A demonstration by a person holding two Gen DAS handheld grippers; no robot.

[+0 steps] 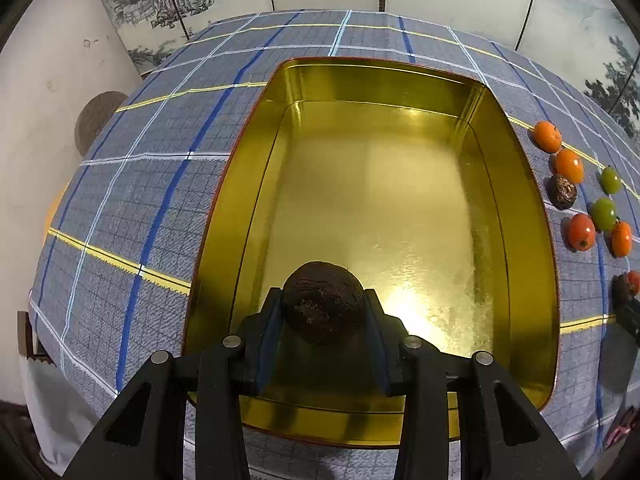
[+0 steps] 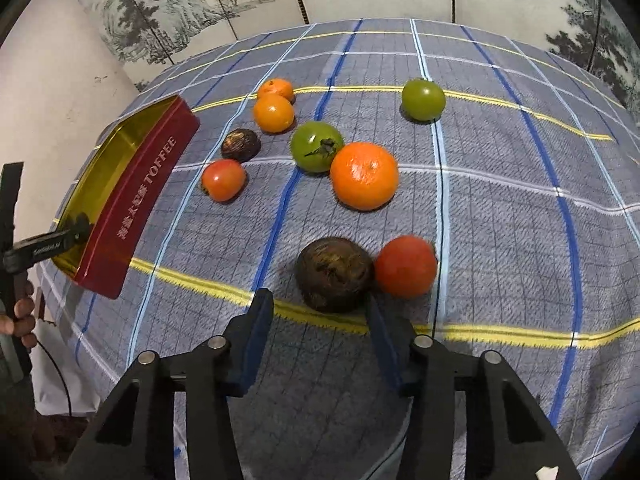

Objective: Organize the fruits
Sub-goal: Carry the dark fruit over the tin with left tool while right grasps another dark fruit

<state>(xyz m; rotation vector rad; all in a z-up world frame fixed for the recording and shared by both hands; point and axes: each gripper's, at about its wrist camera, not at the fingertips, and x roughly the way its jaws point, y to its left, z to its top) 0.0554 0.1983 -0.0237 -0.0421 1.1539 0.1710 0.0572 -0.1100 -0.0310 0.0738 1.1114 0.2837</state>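
My left gripper (image 1: 324, 308) is shut on a dark brown round fruit (image 1: 324, 300) and holds it over the near end of the gold-lined tin (image 1: 520, 216). In the right wrist view the tin (image 2: 136, 204) is red outside, marked TOFFEE, at the left. My right gripper (image 2: 316, 304) is open just in front of a second dark brown fruit (image 2: 334, 274), which touches a red tomato (image 2: 406, 266). Farther off lie a large orange (image 2: 364, 176), two green tomatoes (image 2: 316, 146) (image 2: 423, 99), two small oranges (image 2: 274, 112) (image 2: 276, 89), a third brown fruit (image 2: 241, 145) and a red-orange tomato (image 2: 223, 180).
The table wears a blue-grey plaid cloth (image 2: 500, 220). A painted folding screen (image 2: 160, 12) stands behind it. The person's hand (image 2: 22, 316) shows at the left edge of the right wrist view. The loose fruits lie right of the tin in the left wrist view (image 1: 568, 166).
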